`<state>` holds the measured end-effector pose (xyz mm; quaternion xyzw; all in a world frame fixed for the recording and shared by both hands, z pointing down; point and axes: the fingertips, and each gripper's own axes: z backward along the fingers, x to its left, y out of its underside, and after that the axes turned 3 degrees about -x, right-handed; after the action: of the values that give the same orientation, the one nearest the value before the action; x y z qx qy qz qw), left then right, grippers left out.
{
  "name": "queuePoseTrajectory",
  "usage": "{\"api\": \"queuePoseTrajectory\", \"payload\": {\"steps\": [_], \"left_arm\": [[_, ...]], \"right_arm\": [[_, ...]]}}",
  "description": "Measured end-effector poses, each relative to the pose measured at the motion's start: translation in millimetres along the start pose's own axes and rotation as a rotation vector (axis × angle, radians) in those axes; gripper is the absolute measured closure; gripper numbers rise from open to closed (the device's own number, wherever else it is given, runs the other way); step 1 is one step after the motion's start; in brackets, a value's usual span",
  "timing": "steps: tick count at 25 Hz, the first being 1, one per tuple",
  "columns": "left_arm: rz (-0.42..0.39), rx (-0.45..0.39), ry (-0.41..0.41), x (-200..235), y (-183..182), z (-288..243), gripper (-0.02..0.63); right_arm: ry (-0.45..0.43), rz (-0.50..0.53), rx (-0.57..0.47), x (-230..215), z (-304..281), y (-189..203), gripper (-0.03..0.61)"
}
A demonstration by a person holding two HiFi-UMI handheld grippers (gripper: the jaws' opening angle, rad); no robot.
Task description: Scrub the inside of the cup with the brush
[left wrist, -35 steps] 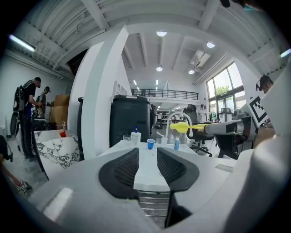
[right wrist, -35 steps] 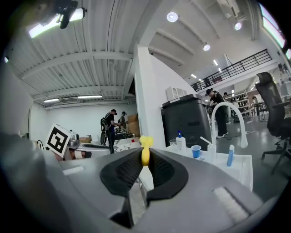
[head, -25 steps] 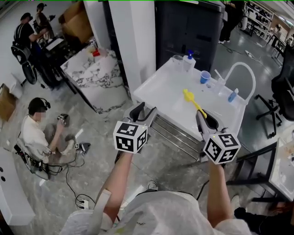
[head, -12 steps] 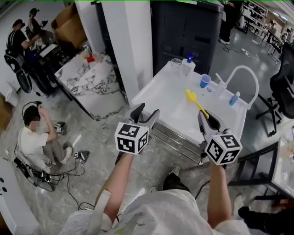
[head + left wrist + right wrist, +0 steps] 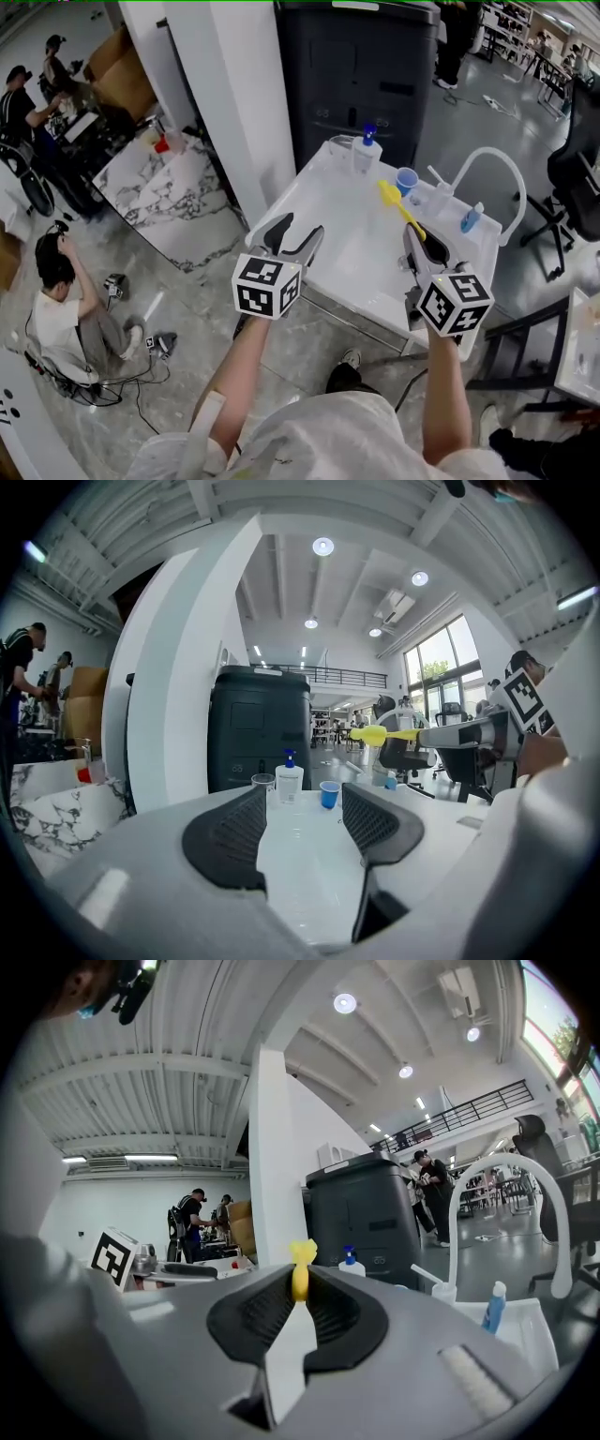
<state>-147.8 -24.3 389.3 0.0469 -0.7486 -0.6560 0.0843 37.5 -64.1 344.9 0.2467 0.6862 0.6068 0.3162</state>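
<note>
Left gripper [image 5: 298, 228] [image 5: 305, 799]: fingers [image 5: 230, 841] stand apart, with nothing between them and only bare white surface showing through the gap. It is held over the near edge of the white rimmed tabletop [image 5: 328, 220].

Right gripper [image 5: 417, 239] [image 5: 300, 1283]: fingers [image 5: 258, 1321] are closed on the thin handle of the yellow plastic brush [image 5: 398, 211] [image 5: 300, 1265] [image 5: 375, 735]. The brush head points away from the person and sits clear of the surface.

Small blue cup [image 5: 406, 180] [image 5: 329, 794]: upright on the far side of the tabletop, mouth up. In the head view the brush head lies just beside it, but the left gripper view shows the brush raised well above it, so they are not touching.

Left of the cup stands a clear pump bottle with a blue top [image 5: 366, 155] [image 5: 288, 780]. A white arched faucet [image 5: 487, 164] rises at the right end, with a small blue bottle [image 5: 471, 219] at its foot.
</note>
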Motion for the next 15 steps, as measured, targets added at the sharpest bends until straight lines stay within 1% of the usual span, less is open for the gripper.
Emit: {"api": "queuePoseTrajectory", "payload": {"steps": [7, 15], "left_arm": [[0.001, 0.010, 0.022, 1.2, -11.6, -81.0, 0.354], [0.004, 0.032, 0.041, -9.4, -20.5, -154.2, 0.354]], "right_arm": [[0.021, -0.018, 0.014, -65.3, -43.8, -10.4, 0.543], [0.042, -0.051, 0.010, -130.7, -76.2, -24.6, 0.543]]}}
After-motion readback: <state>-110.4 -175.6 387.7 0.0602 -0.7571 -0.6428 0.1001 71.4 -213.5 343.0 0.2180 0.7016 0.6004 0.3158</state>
